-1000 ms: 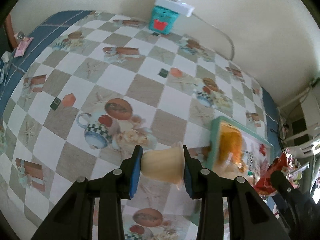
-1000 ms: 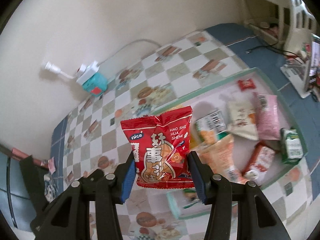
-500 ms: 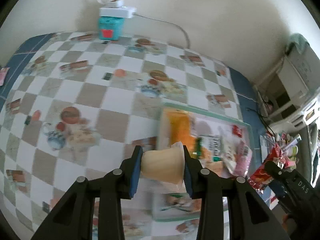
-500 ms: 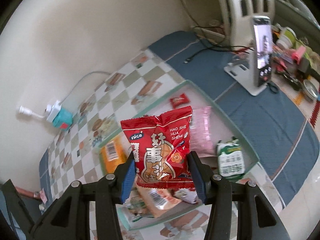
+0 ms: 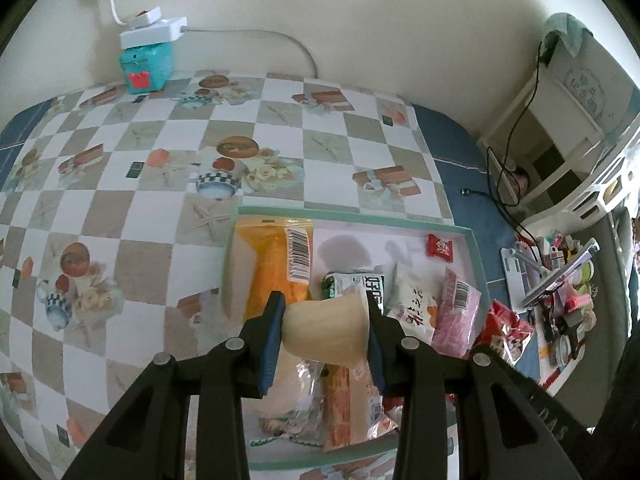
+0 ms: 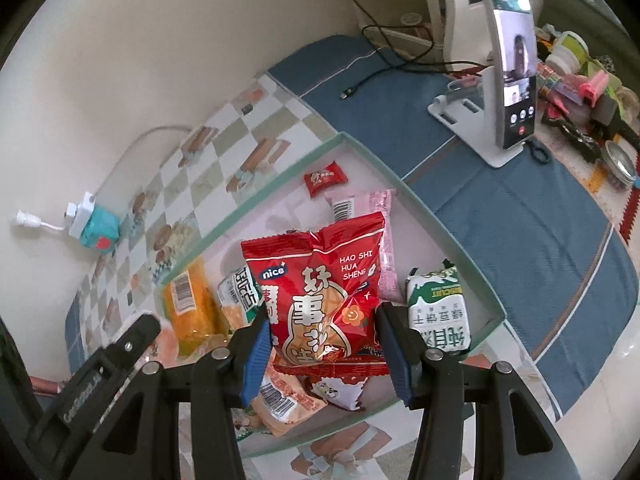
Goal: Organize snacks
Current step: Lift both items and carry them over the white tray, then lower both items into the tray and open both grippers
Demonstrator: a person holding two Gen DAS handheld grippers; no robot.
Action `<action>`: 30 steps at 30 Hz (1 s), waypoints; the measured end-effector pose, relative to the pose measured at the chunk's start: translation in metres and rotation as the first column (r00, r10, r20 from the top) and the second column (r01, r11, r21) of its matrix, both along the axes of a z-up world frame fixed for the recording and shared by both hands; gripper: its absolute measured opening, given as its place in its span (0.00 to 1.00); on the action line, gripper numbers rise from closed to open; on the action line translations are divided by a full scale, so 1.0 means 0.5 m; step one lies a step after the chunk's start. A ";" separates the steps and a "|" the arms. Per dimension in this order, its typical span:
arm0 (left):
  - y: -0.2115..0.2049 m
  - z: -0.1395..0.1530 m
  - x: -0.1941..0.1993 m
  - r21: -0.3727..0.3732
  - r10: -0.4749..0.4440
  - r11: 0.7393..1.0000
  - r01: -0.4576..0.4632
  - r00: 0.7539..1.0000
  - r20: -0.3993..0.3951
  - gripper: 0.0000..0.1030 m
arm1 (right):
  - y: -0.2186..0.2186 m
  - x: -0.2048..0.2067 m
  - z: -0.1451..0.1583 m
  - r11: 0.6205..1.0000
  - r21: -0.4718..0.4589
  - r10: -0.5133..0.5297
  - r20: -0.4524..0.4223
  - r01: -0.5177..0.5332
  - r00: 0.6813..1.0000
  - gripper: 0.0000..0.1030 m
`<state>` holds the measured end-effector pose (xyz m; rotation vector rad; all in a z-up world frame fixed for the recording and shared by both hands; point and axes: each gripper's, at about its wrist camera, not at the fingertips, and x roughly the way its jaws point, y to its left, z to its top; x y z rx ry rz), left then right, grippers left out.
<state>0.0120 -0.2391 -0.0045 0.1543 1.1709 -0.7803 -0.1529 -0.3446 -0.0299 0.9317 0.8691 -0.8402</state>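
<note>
A: Left wrist view first. Status?

B: Left claw [image 5: 325, 338] clamped on a cream jelly cup [image 5: 326, 332], held sideways, pads pressing both ends. It hangs over the near part of the green-rimmed tray [image 5: 476, 248] on the checked worktop [image 5: 132, 224]. Cup's not down yet.

A: What's already in there?

B: Orange packet [image 5: 276, 268] w/ barcode along the left wall, a green-and-white pack [image 5: 352, 285], white pouch [image 5: 412, 304], pink pack [image 5: 456, 312], small red candy [image 5: 440, 246] at the far corner. More wrappers under the claw, can't make them out.

A: Right wrist view?

B: Right claw [image 6: 325, 352] gripping a red peanut bag [image 6: 320, 292] by its lower part, bag upright, above the same tray [image 6: 256, 206]. Green biscuit pack [image 6: 438, 312] lies just beside it on the right, against the tray wall.

A: So how far along?

B: Most snacks look binned, imo. Left to do: drop the cup and the red bag. No loose snacks seen on the worktop in either view, so prob near the end. There's free tray floor toward the far side, near the candy.
</note>
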 end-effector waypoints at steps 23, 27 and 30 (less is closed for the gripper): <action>-0.002 0.006 0.014 -0.028 -0.034 0.999 0.033 0.999 -0.037 0.40 | 0.011 0.035 -0.013 0.999 -0.012 0.043 -0.082 -0.044 0.996 0.54; 0.009 0.011 0.024 -0.036 -0.021 0.999 0.020 0.999 -0.040 0.51 | 0.013 0.039 -0.016 0.999 -0.012 0.051 -0.094 -0.052 0.994 0.54; 0.021 0.013 0.031 -0.027 -0.010 1.000 0.009 0.999 -0.035 0.53 | 0.013 0.041 -0.017 0.999 -0.012 0.051 -0.098 -0.052 0.994 0.55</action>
